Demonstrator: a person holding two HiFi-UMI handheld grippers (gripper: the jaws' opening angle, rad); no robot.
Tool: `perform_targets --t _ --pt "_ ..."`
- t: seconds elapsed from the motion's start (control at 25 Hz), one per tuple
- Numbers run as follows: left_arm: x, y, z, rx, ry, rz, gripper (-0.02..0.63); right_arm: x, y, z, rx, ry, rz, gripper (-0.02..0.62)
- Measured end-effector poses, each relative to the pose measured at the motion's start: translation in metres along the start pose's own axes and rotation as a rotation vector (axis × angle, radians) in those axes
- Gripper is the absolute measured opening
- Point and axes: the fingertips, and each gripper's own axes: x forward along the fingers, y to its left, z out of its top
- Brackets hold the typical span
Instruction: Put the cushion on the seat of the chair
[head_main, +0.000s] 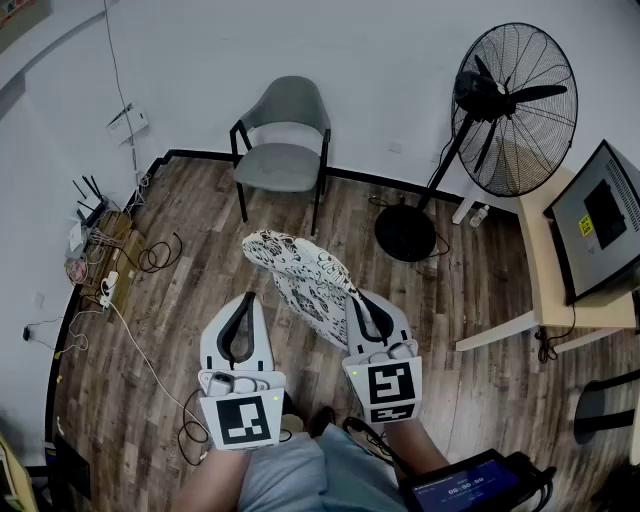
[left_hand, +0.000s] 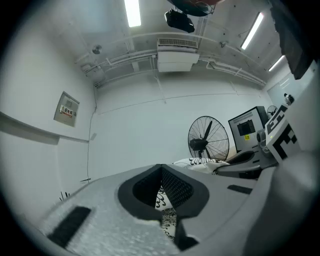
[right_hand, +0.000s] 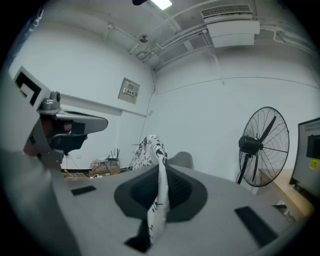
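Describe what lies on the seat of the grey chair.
Nothing: the grey padded chair with black legs has a bare seat. The black-and-white patterned fabric cushion hangs clamped in the right tongs. Nothing hides the seat.

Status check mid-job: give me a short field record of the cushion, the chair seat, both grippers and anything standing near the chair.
cushion: black-and-white patterned, held up off the floor, not yet on the chair
chair: grey, by the far wall, upright
seat: bare, nothing on it
right gripper: shut on the cushion's edge
left gripper: jaws together; in the head view it is beside the cushion and apart from it
fan: standing to the right of the chair
cables: on the floor to the left of the chair
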Motion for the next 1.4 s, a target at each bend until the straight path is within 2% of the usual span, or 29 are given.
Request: perform_targets --t 0.16,0.36,0.6,1.0,1.4 --pt "0.008 0.006 -0.002 -0.002 -0.017 0.004 0.009 0.010 0.000 -0.002 -0.002 0.000 0.006 0.014" --pt "0.019 0.015 -0.013 -0.012 0.002 0.001 0.009 0.023 -0.003 -0.010 0.016 0.017 -0.008 0.015" --pt "0.039 0.061 -0.024 -0.019 0.011 0.009 0.008 0.069 0.012 -0.005 0.014 0.036 -0.020 0.015" --pt "0.078 0.133 -0.032 -0.029 -0.004 -0.011 0.009 0.139 0.034 0.026 0.004 0.023 -0.054 0.015" --pt "0.115 0.154 -0.054 -0.034 0.037 -0.024 0.009 0.185 0.030 0.027 -0.004 0.041 -0.052 0.015"
